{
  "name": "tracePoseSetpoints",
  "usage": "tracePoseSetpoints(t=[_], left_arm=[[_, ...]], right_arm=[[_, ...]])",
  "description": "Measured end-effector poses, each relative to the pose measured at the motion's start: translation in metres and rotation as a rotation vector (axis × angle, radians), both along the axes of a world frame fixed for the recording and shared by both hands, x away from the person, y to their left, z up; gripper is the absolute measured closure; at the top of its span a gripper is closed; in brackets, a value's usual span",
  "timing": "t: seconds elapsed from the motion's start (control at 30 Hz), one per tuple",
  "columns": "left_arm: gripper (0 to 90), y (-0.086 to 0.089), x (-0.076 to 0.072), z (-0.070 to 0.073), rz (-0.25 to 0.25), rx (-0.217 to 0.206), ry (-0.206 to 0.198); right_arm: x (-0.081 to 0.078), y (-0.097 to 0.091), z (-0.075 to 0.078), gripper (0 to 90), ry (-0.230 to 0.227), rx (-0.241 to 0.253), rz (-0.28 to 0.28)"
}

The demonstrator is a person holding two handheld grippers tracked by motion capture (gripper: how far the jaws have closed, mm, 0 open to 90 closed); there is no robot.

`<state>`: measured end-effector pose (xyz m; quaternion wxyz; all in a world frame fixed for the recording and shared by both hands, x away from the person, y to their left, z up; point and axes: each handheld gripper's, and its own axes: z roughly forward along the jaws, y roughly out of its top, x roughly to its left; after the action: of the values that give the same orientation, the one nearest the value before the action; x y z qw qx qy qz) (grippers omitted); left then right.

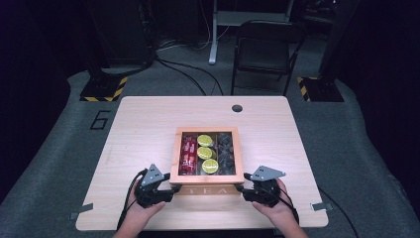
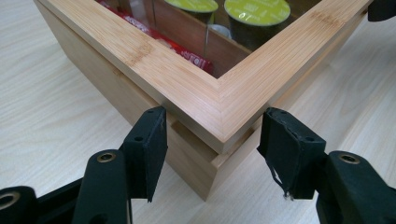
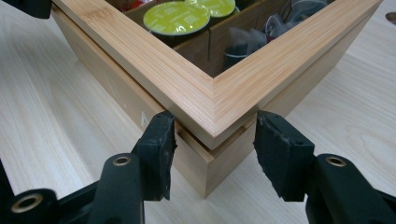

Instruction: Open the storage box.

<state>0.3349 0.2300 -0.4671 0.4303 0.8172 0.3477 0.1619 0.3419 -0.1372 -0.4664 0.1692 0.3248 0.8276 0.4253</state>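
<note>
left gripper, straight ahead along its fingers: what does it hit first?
The near left corner of the wooden tea box. It sits between the left gripper fingers, so the lid corner probably meets the gripper first; depth unclear.

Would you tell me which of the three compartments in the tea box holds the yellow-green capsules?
The middle compartment of the tea box; red packets fill the left one, dark sachets the right.
</note>
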Motion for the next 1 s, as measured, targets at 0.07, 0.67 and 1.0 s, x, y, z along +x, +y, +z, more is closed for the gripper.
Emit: tracePoseSetpoints(t=[0.07, 0.67, 1.0], left_arm=[[41.4, 0.0, 0.0, 0.001, 0.013, -0.009, -0.015], [41.1, -0.004, -0.002, 0.009, 0.051, -0.009, -0.028], [41.0, -0.005, -0.002, 0.02, 0.08, -0.008, -0.071]], right_arm=[[-0.001, 0.0, 0.002, 47.5, -0.01, 0.009, -0.005], [0.0, 0.001, 0.007, 47.5, -0.04, 0.028, -0.031], [0.002, 0.0, 0.017, 47.4, -0.037, 0.064, -0.041]])
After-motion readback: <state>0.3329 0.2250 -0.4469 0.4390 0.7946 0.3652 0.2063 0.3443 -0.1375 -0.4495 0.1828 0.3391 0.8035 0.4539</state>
